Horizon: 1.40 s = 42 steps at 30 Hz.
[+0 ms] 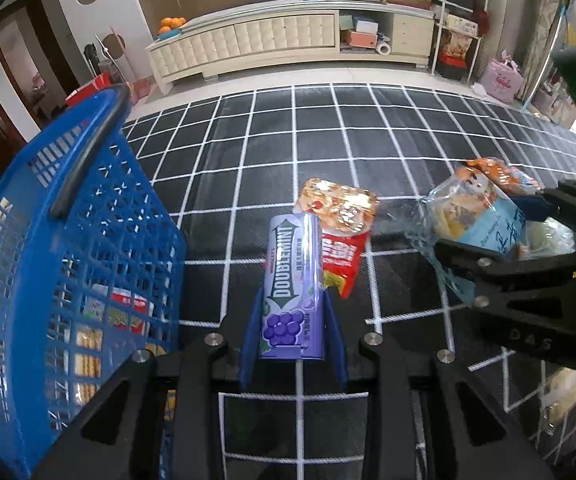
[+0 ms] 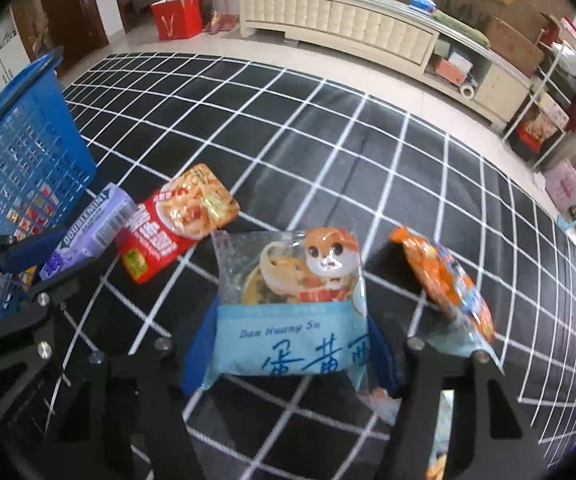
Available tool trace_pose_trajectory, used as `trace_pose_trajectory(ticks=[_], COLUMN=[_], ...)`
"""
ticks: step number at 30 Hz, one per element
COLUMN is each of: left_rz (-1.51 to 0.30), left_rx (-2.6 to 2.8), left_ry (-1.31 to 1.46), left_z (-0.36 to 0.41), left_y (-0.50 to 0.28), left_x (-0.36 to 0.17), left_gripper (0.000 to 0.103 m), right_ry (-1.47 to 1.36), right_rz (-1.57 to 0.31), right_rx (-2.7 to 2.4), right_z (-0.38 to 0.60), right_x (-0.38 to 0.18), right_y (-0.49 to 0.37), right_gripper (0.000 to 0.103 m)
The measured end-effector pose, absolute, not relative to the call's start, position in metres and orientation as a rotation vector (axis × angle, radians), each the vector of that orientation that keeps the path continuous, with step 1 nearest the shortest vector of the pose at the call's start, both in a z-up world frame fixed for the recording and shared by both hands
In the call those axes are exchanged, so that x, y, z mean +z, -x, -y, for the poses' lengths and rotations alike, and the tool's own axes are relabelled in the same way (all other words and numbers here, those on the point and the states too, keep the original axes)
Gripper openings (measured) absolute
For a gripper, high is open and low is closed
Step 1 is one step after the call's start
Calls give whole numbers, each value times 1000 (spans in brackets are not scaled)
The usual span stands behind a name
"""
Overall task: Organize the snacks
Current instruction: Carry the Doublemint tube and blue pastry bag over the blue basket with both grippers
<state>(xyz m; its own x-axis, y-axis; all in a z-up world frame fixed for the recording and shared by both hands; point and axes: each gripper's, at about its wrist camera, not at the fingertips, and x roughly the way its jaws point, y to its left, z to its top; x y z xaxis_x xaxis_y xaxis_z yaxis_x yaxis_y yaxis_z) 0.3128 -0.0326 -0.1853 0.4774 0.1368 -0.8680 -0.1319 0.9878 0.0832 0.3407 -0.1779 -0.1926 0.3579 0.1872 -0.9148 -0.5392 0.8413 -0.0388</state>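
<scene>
Left wrist view: the left gripper (image 1: 292, 308) has its jaws pinching a purple gum box (image 1: 292, 288) printed with grapes, its blue pads pressed to both long sides. The box points away from the camera, above a black mat with white grid lines (image 1: 328, 128). Just beyond the box lies a red noodle packet (image 1: 338, 232) on the mat, its near end partly hidden by the box. To the left stands a blue basket (image 1: 47, 264) with a dark handle; several snack packs show through its mesh wall. At the right, the right gripper (image 1: 528, 232) has its jaws pinching a light blue pastry bag (image 1: 484, 216), held above the mat. Far across the floor runs a long cream cabinet (image 1: 288, 36).

Right wrist view: the right gripper (image 2: 288, 344) has its jaws pressed against the two sides of the pastry bag (image 2: 292, 308), which shows a cartoon animal and blue lettering. Just right of it, an orange snack bag (image 2: 444, 280) stands tilted on edge by the right finger. The noodle packet (image 2: 179, 220) lies on the mat (image 2: 328, 120) to the left, and further left the left gripper (image 2: 47, 256) holds the gum box (image 2: 91, 232) close to the basket (image 2: 19, 168). The cabinet (image 2: 348, 24) stands at the far side.
</scene>
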Motion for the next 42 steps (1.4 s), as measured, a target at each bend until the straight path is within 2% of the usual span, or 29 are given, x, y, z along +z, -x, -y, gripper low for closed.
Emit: trace_pose_trajectory(ticks=[8,19,30,42], left_rz=[-1008,-907,-828,-768], left_rx=[96,44,37,26], left_ry=[-26,-47,-41,-1], left_z=[50,55,32,-28], left_y=[-280,-219,-173,-140], left_x=[-159,-97,-57,-18], left_gripper=[29,29,29,29], right_ry=[329,267,244,244], right_rz=[-1067,-1007,-927,-835], right_rx=[424,362,389,464], right_z=[195,211,185,127], right_x=[-151,-90,-45,-8], right_y=[-307,-244,-196,-171], right_gripper=[70,70,70,70])
